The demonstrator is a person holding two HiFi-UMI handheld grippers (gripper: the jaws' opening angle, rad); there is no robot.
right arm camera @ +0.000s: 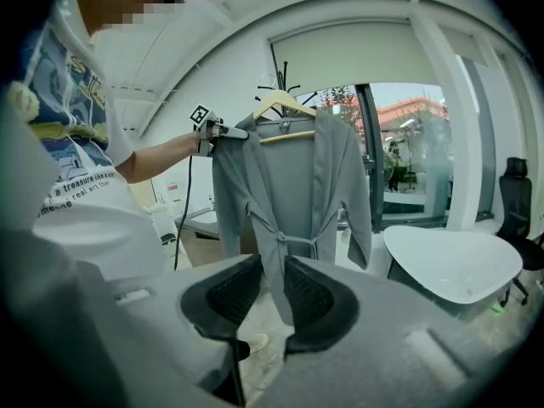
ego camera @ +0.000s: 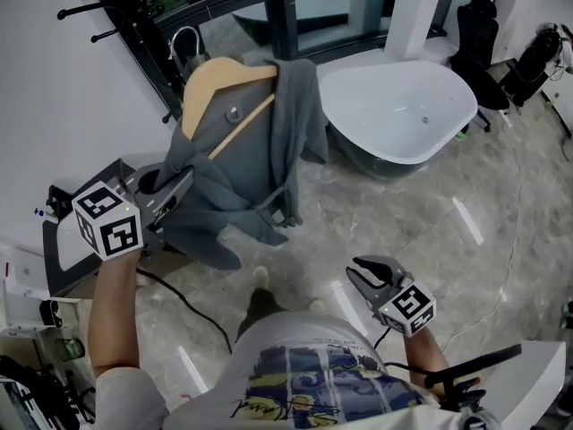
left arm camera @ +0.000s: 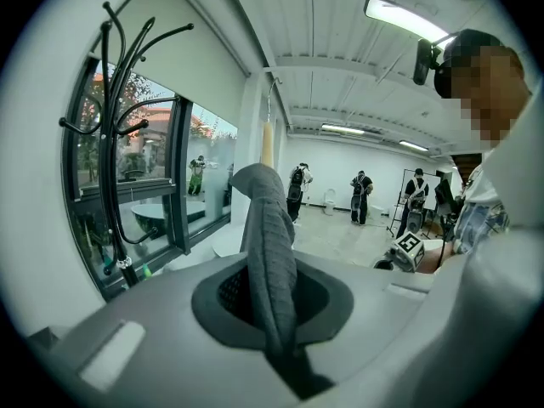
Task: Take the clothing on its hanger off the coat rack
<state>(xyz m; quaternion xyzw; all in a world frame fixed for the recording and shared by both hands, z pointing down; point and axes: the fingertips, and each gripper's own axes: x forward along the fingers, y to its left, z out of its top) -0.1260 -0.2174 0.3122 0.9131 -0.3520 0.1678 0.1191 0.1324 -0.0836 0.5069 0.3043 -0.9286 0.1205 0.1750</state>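
The left hand-held gripper (ego camera: pixel 179 186) pinches the robe (ego camera: pixel 269 141) beside its hanger (ego camera: pixel 215 83), apart from the coat rack (ego camera: pixel 125 12) — the right hand-held gripper (ego camera: pixel 360 272) is spread, empty, farther off.

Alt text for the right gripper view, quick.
A grey robe on a wooden hanger hangs mid-frame, gripped at one shoulder by the left hand-held gripper. The right hand-held gripper shows open, empty jaws in the foreground; a white tub sits at right.

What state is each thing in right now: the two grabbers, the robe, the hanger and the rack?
left gripper: shut on the robe
right gripper: open, empty
robe: on the hanger, belt tied
hanger: hook free of the coat rack
coat rack: upright
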